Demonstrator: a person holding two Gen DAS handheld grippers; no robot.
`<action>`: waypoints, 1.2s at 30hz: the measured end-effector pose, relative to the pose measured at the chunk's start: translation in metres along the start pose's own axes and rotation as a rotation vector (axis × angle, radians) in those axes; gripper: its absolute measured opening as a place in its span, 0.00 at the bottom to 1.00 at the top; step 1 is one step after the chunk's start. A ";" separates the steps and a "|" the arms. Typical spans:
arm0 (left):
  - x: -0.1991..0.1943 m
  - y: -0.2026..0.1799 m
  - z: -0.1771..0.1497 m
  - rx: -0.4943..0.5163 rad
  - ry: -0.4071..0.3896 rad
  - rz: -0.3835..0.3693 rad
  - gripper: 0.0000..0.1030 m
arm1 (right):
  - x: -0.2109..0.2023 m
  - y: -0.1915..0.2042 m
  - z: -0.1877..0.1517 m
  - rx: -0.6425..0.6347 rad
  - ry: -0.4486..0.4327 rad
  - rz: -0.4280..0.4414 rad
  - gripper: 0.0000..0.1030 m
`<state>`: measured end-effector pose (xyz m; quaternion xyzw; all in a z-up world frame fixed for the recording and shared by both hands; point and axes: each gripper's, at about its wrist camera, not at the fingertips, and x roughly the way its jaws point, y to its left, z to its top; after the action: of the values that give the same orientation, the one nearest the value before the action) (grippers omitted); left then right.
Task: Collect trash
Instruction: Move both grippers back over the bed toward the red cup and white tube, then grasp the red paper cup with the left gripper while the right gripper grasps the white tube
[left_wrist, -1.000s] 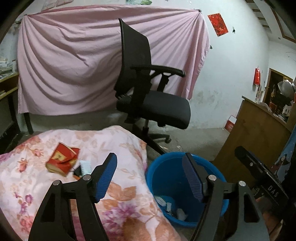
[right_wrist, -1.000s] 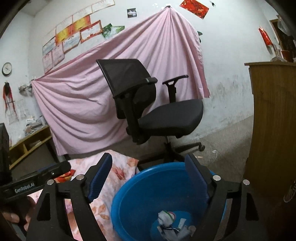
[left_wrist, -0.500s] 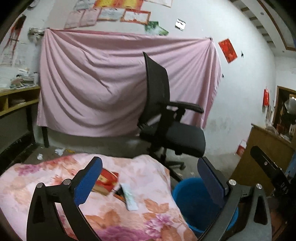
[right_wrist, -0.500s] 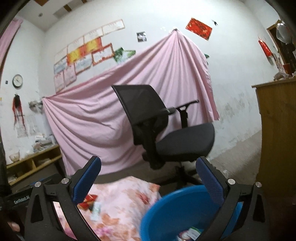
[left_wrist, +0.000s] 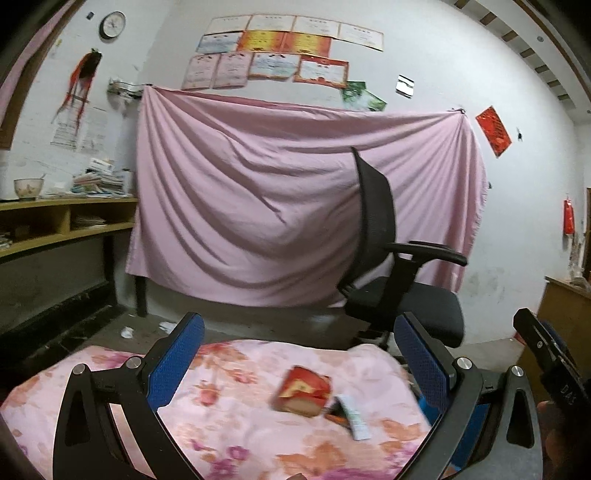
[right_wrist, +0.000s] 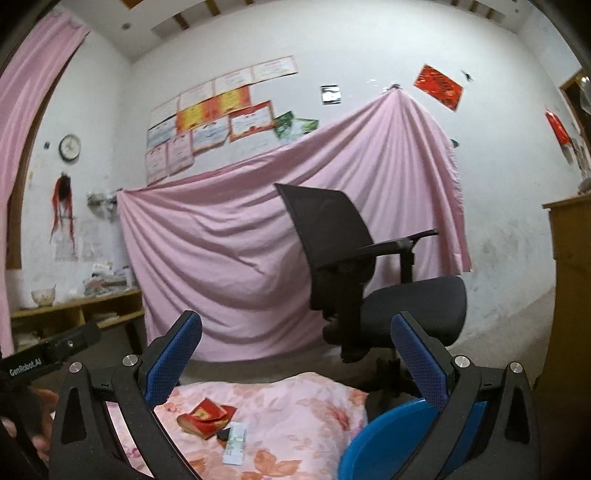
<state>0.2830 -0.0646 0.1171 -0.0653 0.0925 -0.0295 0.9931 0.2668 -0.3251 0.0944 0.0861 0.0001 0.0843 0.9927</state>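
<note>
A crumpled red packet (left_wrist: 303, 393) lies on the floral pink cloth (left_wrist: 229, 417), with a small white wrapper (left_wrist: 354, 416) and a dark scrap just right of it. They also show in the right wrist view: the red packet (right_wrist: 207, 417) and the white wrapper (right_wrist: 235, 447). A blue bin (right_wrist: 384, 439) stands right of the cloth, its inside hidden. My left gripper (left_wrist: 301, 360) is open and empty, above the cloth and short of the packet. My right gripper (right_wrist: 295, 360) is open and empty, raised between cloth and bin.
A black office chair (left_wrist: 391, 273) stands behind the cloth, in front of a hanging pink sheet (left_wrist: 280, 206). A wooden shelf (left_wrist: 62, 225) runs along the left wall. A wooden cabinet (right_wrist: 569, 295) stands at the right. Paper scraps (left_wrist: 127, 332) lie on the floor.
Both grippers have lifted and tilted up, away from the blue bin, and swung left toward the cloth. Their jaws have opened wider. The trash on the cloth has not moved.
</note>
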 end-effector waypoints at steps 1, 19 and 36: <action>0.000 0.005 -0.002 -0.001 -0.005 0.010 0.98 | 0.003 0.005 -0.002 -0.009 0.003 0.005 1.00; 0.043 0.061 -0.043 -0.007 0.108 0.027 0.98 | 0.076 0.056 -0.056 -0.108 0.335 0.067 1.00; 0.128 0.062 -0.069 0.049 0.479 -0.122 0.84 | 0.132 0.064 -0.119 -0.102 0.851 0.124 0.35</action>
<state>0.3983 -0.0213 0.0182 -0.0380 0.3203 -0.1062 0.9406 0.3844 -0.2209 -0.0097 -0.0056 0.4003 0.1715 0.9002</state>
